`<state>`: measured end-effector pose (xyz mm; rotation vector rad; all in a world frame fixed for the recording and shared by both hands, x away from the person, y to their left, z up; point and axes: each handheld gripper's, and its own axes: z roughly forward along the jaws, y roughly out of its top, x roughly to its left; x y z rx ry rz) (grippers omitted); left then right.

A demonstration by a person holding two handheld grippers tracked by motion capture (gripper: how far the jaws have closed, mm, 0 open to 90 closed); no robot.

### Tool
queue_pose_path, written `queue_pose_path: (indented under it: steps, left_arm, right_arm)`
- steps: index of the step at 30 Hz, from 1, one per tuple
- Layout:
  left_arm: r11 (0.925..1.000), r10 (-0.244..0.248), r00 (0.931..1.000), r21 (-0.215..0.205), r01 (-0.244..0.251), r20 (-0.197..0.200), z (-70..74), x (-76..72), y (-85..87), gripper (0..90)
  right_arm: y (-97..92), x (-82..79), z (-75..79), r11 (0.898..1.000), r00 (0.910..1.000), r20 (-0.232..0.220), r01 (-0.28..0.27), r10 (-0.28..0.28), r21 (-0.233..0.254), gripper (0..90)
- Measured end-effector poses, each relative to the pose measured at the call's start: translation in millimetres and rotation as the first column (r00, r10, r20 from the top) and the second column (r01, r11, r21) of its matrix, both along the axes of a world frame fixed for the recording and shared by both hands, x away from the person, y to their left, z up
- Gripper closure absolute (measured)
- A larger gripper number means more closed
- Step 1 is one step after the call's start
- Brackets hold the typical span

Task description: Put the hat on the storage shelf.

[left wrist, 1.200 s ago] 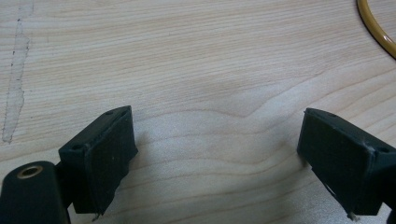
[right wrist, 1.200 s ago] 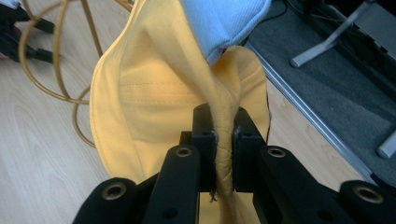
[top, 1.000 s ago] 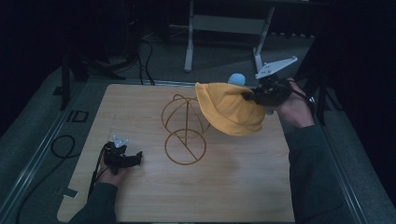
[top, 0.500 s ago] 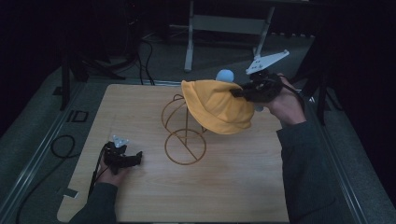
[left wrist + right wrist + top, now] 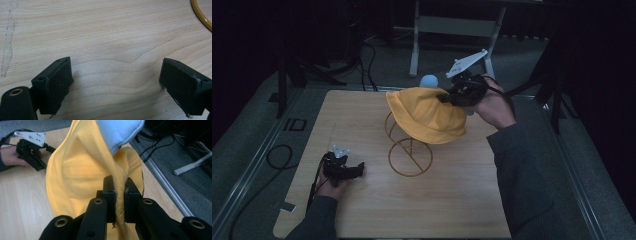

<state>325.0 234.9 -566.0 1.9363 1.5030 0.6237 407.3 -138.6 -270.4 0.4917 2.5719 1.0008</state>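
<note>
A yellow bucket hat hangs in the air over a gold wire stand at the table's middle. My right gripper is shut on the hat's brim; in the right gripper view the yellow brim is pinched between the black jaws of the right gripper. A pale blue ball-shaped top pokes up behind the hat, and shows as pale blue cloth above it. My left gripper rests on the table at the front left, open, jaws wide apart over bare wood.
The wooden table has free room in front and to the left of the stand. A curve of the gold ring shows at the upper right of the left gripper view. Cables and a metal frame leg lie on the dark floor beyond.
My right gripper has carried the hat leftward and higher, from the table's right side to over the wire stand. The left gripper has stayed put.
</note>
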Motion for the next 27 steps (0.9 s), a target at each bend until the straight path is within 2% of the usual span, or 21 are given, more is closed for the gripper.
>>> queue_pose_path:
  steps: [5, 7, 10, 12, 13, 19, 23, 27]
  left_arm:
    - [1.0, 0.001, 1.0, -0.002, -0.001, 0.001, -0.1, 0.0, -0.1, 11.5]
    - [1.0, 0.001, 1.0, -0.002, -0.001, 0.001, -0.1, 0.0, -0.1, 11.5]
    - [1.0, 0.002, 1.0, -0.003, -0.002, 0.002, -0.1, 0.0, -0.2, 11.5]
    - [1.0, 0.0, 1.0, -0.001, 0.0, 0.0, -0.1, -0.1, -0.1, 11.5]
    - [1.0, 0.0, 1.0, -0.001, 0.0, 0.0, -0.1, -0.1, -0.1, 11.5]
    - [1.0, -0.001, 1.0, 0.001, 0.001, 0.001, 0.0, 0.0, 0.1, 11.5]
    - [1.0, -0.002, 1.0, 0.002, 0.002, 0.0, 0.1, -0.1, 0.2, 11.5]
    - [1.0, -0.002, 1.0, 0.002, 0.002, 0.0, 0.1, 0.0, 0.2, 11.5]
  right_arm:
    - [18.9, 3.2, -2.4, 0.999, 0.9999, -0.005, -0.016, 0.016, -0.034, 83.2]
    - [33.5, 3.7, -3.3, 0.998, 0.9998, 0.005, -0.019, 0.02, -0.061, 82.9]
    - [42.3, 4.6, -3.3, 0.997, 0.9996, 0.003, -0.027, 0.027, -0.068, 82.9]
    - [56.2, 5.1, -4.8, 0.994, 0.999, 0.006, -0.044, 0.044, -0.096, 82.3]
    - [56.2, 5.1, -4.8, 0.994, 0.999, 0.006, -0.044, 0.044, -0.096, 82.3]
    - [85.9, 0.7, -7.6, 0.986, 0.9963, 0.013, -0.082, 0.085, -0.143, 80.6]
    - [97.1, -1.4, -12.1, 0.98, 0.9945, 0.009, -0.101, 0.104, -0.173, 80.6]
    - [100.1, -1.6, -15.6, 0.978, 0.9956, 0.003, -0.092, 0.094, -0.187, 77.6]
